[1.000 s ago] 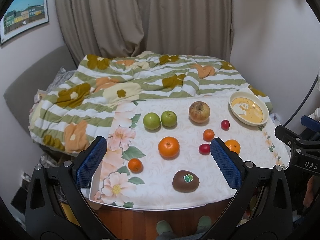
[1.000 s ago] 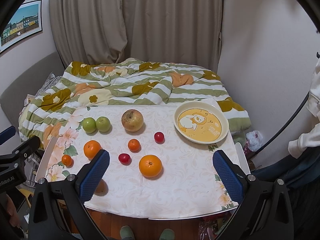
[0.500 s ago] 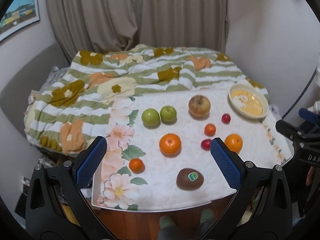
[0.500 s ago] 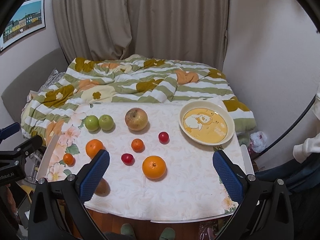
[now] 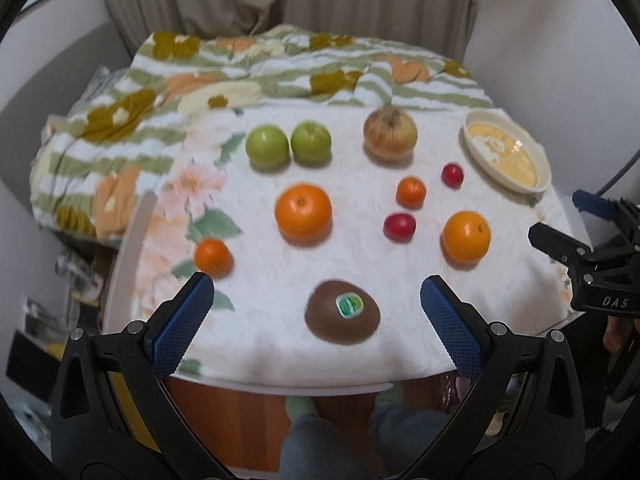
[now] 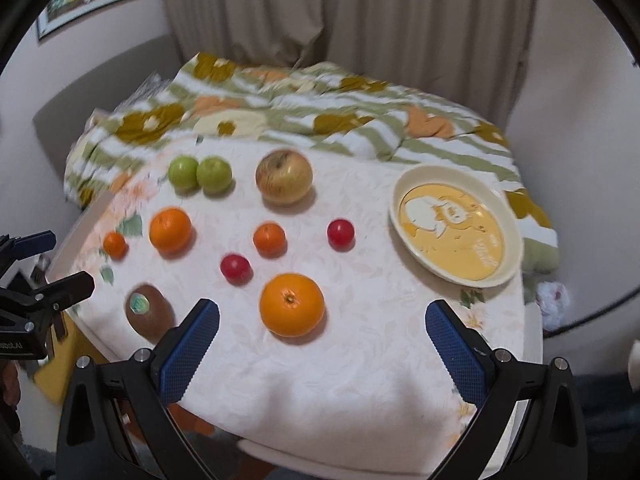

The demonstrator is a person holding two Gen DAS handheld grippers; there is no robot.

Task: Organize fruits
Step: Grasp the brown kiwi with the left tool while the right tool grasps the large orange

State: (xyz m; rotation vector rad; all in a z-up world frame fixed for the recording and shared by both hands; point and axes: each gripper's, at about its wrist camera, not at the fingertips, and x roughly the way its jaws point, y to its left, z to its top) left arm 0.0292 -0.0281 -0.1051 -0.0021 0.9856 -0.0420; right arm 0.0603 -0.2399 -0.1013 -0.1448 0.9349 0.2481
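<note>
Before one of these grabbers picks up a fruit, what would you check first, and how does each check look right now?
1. Left hand-held gripper open and holding nothing: ok.
2. Right hand-held gripper open and holding nothing: ok.
3. Plate has no fruit on it yet: ok.
4. Kiwi lies between the left fingers' line, nothing touching it: ok.
5. Nearest orange sits apart from the small red fruit: ok.
6. Pictures sharp enough to aim: not ok, both views are blurred.
</note>
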